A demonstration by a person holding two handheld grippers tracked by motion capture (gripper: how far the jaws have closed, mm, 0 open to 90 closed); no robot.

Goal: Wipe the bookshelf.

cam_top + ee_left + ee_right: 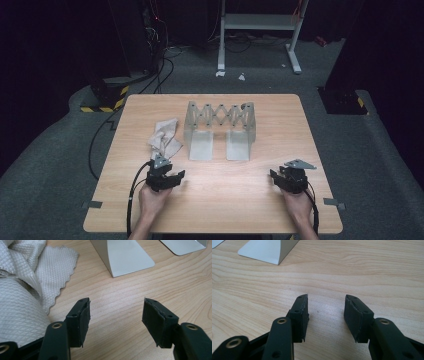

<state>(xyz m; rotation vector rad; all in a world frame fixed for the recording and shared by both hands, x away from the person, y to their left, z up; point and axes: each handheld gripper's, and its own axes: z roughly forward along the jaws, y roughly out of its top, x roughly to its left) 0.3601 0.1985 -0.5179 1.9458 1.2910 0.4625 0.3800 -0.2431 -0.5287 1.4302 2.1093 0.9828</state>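
Near the left edge of the tabletop (125,200) lies a crumpled white cloth (165,137). It sits just past the left gripper (172,177), a bit to its left side, and runs away toward the far edge. That gripper's fingers (81,320) are wide open and hold nothing. A grey metal rack (220,130) stands in the middle. Close to the right edge, the right gripper (276,176) is open and empty too, well apart from the cloth. So the left hand is nearer to pick it up.
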